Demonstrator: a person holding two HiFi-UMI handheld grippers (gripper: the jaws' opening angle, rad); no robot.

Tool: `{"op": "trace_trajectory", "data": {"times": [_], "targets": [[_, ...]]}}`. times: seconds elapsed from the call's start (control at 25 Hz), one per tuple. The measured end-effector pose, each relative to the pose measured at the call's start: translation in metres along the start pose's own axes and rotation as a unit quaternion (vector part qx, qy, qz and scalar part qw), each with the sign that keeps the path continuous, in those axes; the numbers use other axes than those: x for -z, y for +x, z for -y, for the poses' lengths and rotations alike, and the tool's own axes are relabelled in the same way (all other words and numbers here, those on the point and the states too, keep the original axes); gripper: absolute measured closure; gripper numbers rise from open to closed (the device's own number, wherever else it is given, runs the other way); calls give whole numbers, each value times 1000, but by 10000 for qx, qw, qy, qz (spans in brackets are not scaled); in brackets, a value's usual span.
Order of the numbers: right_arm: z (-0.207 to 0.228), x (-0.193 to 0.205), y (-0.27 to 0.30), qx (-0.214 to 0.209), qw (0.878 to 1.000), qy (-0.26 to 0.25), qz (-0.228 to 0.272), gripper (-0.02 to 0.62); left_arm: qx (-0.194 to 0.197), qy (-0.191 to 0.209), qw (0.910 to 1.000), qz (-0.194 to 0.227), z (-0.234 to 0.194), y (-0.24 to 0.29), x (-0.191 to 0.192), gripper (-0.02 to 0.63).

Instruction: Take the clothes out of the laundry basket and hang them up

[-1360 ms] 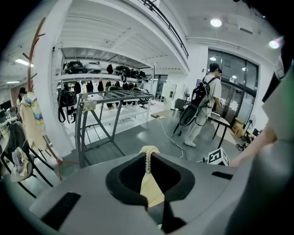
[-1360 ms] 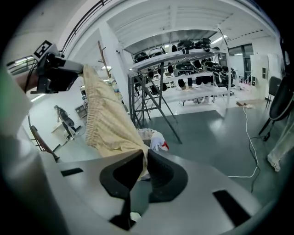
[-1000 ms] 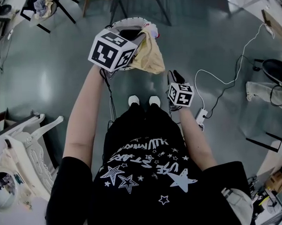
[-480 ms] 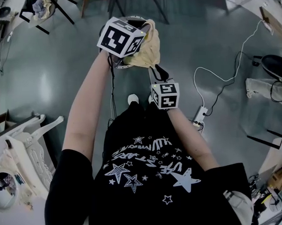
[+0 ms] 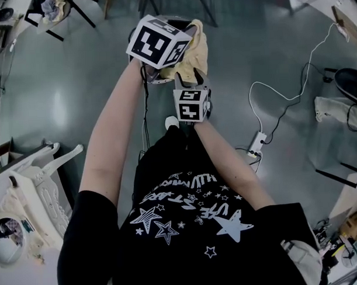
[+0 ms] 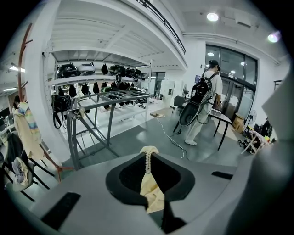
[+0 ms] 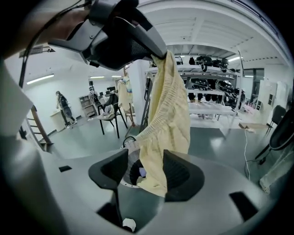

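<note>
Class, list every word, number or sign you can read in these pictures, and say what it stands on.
Black T-shirt: white lettering among stars, upside down and warped; too unclear to read.
Marker cubes on left gripper and right gripper: square patterns only, no words.
Both gripper views: nothing readable.

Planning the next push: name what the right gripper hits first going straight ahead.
The pale yellow fabric garment hanging from the left gripper; it already lies between the jaws of the right gripper, which have just been opening.

Garment [image 7: 171, 103] hangs from left gripper [image 7: 155, 51] between right gripper [image 7: 146, 170]'s jaws
</note>
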State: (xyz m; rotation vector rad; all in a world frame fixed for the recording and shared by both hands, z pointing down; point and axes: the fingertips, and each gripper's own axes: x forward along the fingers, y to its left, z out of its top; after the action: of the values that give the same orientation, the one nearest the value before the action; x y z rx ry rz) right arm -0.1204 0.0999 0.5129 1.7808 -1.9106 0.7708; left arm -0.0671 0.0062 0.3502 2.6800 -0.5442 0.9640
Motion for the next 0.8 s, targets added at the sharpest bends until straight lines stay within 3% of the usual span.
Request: {"op": "trace_trajectory", "data": {"times": [0.36,0.64,0.8], "targets": [[11,-48,5,414,9952,651,602,342,61,2,10000,55,-8,-12,-2,558],[20,-69,18,634,9908,963,703,351,196,-126,9995,204,-11,-23,-7,557],[31,-75,25,834,9900,920,665,399,202,-215,9991,301,-16,-28,-8,558]]}}
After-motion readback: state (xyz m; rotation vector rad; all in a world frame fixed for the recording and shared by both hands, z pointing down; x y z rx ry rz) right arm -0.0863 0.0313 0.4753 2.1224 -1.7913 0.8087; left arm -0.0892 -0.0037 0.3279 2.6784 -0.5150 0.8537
